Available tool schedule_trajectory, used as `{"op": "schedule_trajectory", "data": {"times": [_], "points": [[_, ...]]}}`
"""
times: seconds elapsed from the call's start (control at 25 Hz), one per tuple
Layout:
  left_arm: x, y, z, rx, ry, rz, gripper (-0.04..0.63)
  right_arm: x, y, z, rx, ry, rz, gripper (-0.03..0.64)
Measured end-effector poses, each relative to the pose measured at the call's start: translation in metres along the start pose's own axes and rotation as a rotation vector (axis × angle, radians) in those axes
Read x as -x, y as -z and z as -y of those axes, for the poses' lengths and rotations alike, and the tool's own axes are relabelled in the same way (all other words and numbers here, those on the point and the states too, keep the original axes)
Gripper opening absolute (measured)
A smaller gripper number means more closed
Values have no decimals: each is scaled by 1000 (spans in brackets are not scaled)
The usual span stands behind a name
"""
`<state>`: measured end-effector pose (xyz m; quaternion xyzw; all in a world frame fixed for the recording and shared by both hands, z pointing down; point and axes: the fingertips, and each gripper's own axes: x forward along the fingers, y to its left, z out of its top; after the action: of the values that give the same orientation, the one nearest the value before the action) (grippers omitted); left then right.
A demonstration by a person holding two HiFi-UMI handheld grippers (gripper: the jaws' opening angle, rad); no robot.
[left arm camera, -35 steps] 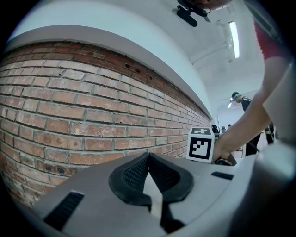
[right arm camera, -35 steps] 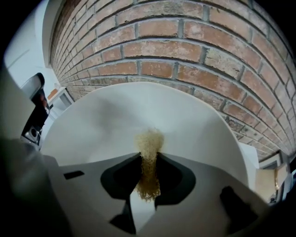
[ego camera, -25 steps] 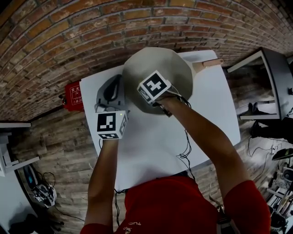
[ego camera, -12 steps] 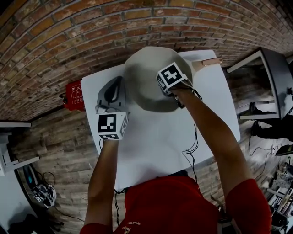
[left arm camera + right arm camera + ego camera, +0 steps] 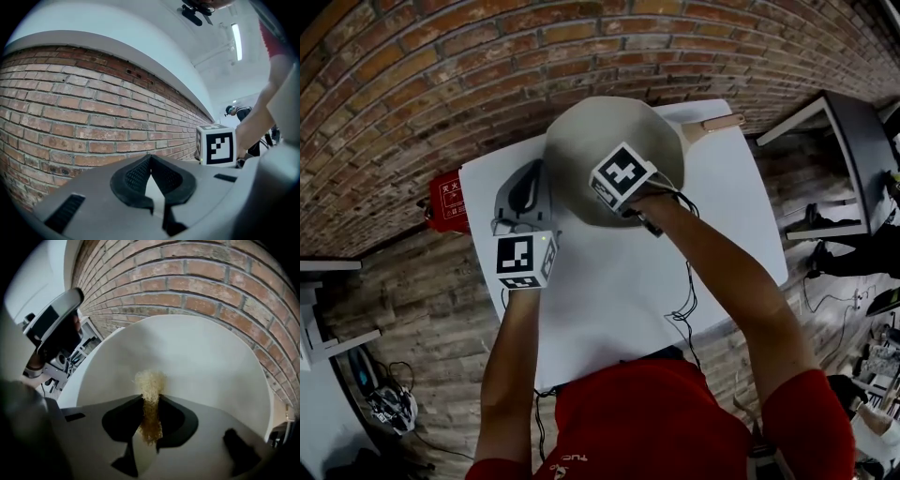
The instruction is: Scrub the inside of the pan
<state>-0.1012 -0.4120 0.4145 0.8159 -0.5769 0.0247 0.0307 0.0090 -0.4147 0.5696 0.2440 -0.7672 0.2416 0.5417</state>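
Observation:
A wide cream-coloured pan (image 5: 600, 141) sits at the far side of the white table (image 5: 609, 300), its copper-toned handle (image 5: 712, 126) pointing right. My right gripper (image 5: 622, 176) is over the pan's near middle, shut on a yellowish fibrous scrubbing pad (image 5: 149, 383) whose tip presses on the pan's pale inner wall (image 5: 197, 357). My left gripper (image 5: 525, 197) lies just left of the pan's rim; in the left gripper view its jaws (image 5: 150, 157) meet at the tips with nothing seen between them. Whether it touches the pan is hidden.
A brick wall (image 5: 441, 56) runs behind the table. A red box (image 5: 448, 200) stands on the floor left of the table. A black cable (image 5: 682, 305) trails from my right arm across the table. A dark desk (image 5: 853, 159) stands at the right.
My right gripper swept with the pad from the pan's middle to its right side, then back toward the middle. The pan shifted slightly left. The left gripper stayed put.

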Motion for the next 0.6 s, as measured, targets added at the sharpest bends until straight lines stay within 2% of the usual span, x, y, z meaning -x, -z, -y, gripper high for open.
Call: {"op": "schedule_trajectory", "data": {"times": [0.12, 0.24, 0.6], "points": [[2, -2, 3, 0, 1, 3, 14, -6, 1, -23, 49, -38, -24, 87], [5, -3, 4, 2, -3, 6, 14, -11, 6, -24, 50, -41, -47, 87], [11, -2, -2, 9, -15, 9, 14, -9, 36, 26, -16, 53, -135, 87]]}}
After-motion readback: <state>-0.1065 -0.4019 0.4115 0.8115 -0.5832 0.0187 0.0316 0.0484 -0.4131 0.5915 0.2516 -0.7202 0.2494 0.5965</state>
